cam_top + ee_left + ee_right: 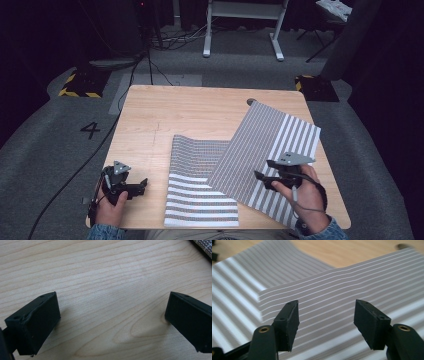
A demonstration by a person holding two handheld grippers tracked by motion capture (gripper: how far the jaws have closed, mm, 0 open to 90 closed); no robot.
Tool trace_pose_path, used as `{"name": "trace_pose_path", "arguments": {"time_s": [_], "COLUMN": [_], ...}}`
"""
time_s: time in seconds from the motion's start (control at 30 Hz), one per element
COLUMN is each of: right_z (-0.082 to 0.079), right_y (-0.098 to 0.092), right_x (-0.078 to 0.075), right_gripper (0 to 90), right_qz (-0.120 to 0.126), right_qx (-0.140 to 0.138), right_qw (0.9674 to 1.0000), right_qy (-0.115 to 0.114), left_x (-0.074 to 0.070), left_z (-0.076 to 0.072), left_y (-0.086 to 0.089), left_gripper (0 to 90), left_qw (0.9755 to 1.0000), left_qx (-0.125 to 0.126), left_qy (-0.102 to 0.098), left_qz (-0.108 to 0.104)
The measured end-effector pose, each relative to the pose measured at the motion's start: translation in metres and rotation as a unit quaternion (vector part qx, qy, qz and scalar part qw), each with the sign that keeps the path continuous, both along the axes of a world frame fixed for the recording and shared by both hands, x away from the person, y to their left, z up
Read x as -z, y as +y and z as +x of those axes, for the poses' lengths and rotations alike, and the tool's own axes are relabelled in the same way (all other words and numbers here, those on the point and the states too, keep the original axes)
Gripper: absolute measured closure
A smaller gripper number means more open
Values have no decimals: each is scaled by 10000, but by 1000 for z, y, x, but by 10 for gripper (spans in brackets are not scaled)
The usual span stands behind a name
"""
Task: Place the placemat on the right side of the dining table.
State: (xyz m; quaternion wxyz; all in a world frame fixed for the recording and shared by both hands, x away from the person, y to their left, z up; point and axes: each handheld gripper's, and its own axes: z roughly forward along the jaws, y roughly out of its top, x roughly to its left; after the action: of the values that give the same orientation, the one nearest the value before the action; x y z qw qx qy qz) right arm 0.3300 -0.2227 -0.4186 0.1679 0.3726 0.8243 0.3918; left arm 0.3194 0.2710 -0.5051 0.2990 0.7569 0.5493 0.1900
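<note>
At the near left corner of the wooden table (150, 115), the left gripper (141, 186) is held in the person's left hand (111, 205); in the left gripper view its jaws are seen set wide apart over bare wood, with nothing between them. At the near right, the right gripper (263, 170) is held in the right hand (305, 192) above a striped mat (267, 145); in the right gripper view its jaws are likewise parted, with the mat's grey and white stripes visible in the gap. A second striped mat (197, 185) is laid flat at the near centre of the table. Its right portion is overlapped by the first mat, which is turned at an angle and extends toward the far right corner. A dark round hole (250, 101) is seen in the tabletop just beyond that mat's far corner. Farther off, on the grey floor, a painted numeral 4 (90, 130) is seen.
</note>
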Motion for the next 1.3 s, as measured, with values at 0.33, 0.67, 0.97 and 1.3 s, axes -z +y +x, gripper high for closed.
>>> {"name": "trace_pose_path", "arguments": {"time_s": [0.33, 0.67, 0.97, 1.3], "right_z": [-8, -8, -2, -10], "right_y": [60, 72, 65, 53], "right_x": [48, 75, 72, 50], "right_gripper": [353, 362, 616, 860], "right_qz": [-212, -362, -248, -365], "right_qx": [-699, -712, -835, -1032], "right_qw": [9964, 9959, 9943, 9936], "right_qy": [436, 422, 612, 284], "left_x": [0, 0, 0, 0], "left_z": [0, 0, 0, 0], "left_y": [0, 0, 0, 0], "left_gripper": [0, 0, 0, 0], "left_qw": [10000, 10000, 10000, 10000], "left_qx": [-4, -1, 1, 4], "left_qy": [2, 1, 0, 4], "left_qz": [-1, 5, -1, -6]}}
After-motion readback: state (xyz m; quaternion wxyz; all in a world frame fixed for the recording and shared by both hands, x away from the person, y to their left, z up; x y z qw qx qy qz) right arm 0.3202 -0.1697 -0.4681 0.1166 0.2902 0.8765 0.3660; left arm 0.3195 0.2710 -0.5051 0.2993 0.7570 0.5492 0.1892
